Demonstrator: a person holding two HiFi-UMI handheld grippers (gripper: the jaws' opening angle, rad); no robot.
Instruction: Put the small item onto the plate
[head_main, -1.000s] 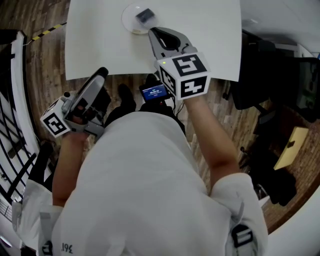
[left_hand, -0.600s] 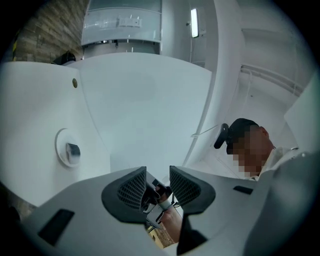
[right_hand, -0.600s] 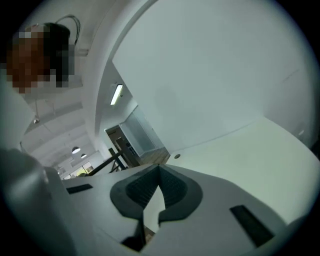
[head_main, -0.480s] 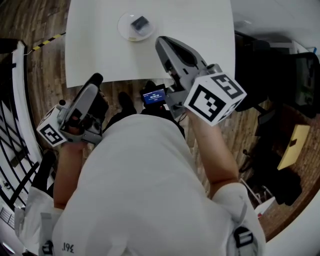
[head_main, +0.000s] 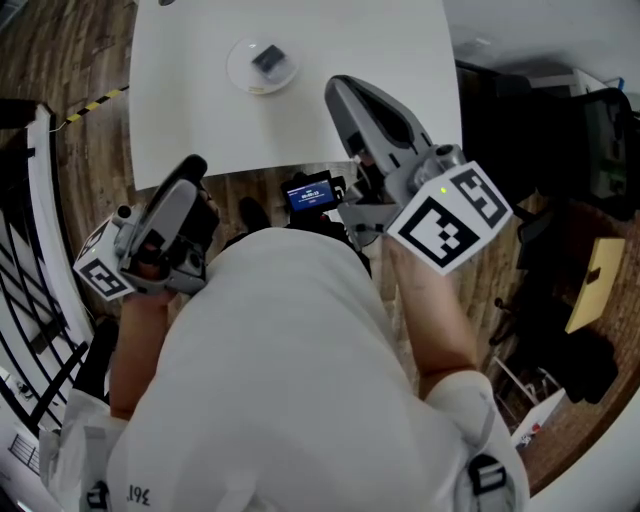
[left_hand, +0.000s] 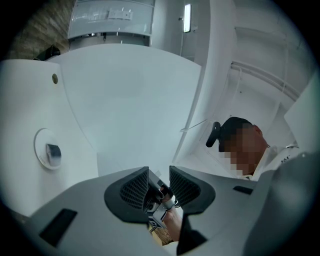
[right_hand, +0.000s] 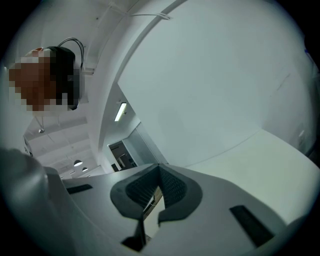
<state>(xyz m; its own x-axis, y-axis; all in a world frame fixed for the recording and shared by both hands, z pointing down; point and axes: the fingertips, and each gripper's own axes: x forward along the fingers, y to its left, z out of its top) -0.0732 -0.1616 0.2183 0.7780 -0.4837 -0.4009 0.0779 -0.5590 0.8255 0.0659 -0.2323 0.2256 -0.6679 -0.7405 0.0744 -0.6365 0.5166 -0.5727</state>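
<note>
A wooden plank floor (head_main: 60, 60) surrounds a white rectangular table (head_main: 330, 40) at the top of the head view. A person in a white shirt (head_main: 290, 380) stands at its near edge, one grey two-jaw tool in each hand. The right gripper (head_main: 338, 86) hangs over the table's near part, jaws pressed together, holding nothing. The left gripper (head_main: 192, 164) is just off the near edge, jaws a narrow gap apart, empty. Towards the far side sits a round white plate (head_main: 245, 75). A small dark grey block (head_main: 268, 59) rests on it, well apart from both grippers.
</note>
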